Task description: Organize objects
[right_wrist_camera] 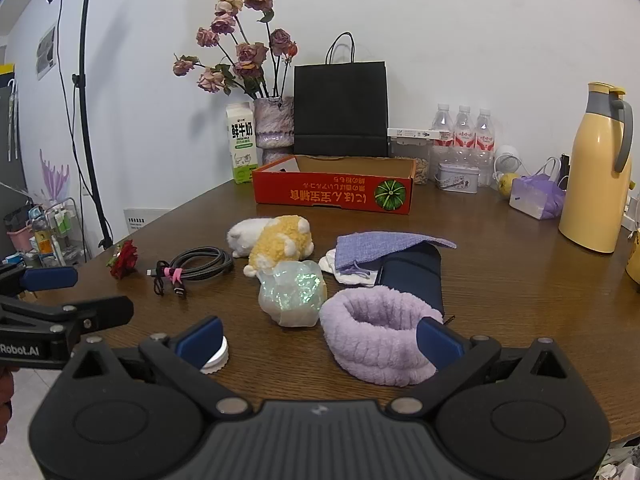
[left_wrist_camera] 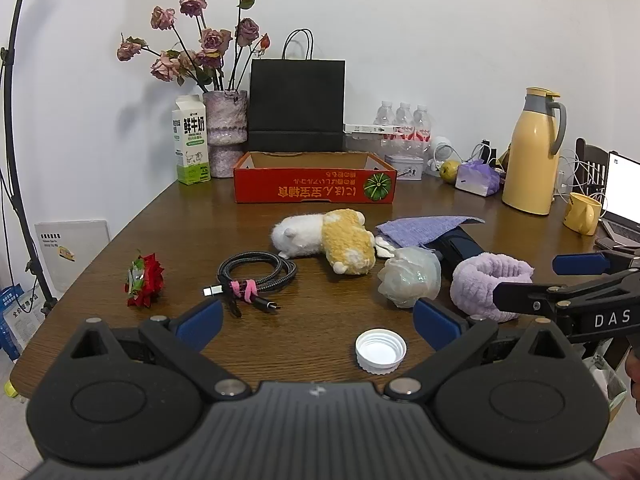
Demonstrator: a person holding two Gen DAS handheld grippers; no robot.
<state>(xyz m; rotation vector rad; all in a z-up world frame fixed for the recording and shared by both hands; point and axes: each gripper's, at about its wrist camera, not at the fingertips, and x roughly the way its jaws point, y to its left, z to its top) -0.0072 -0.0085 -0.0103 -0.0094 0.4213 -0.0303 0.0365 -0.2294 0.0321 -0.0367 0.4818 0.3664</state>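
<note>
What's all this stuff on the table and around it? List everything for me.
cardboard box: 1, red, back centre, open
paper bag: 1, black, behind box
milk carton: 1, white-green, back left
vase of roses: 1, purple, beside carton
water bottles: 3, clear, back right
thermos: 1, yellow, right
plush toy: 1, white-yellow, centre
cable: 1, black, coiled
fabric rose: 1, red, left
bath pouf: 1, pale
headband: 1, lilac
bottle cap: 1, white, near
left gripper: blue pads, open
right gripper: blue pads, open
</note>
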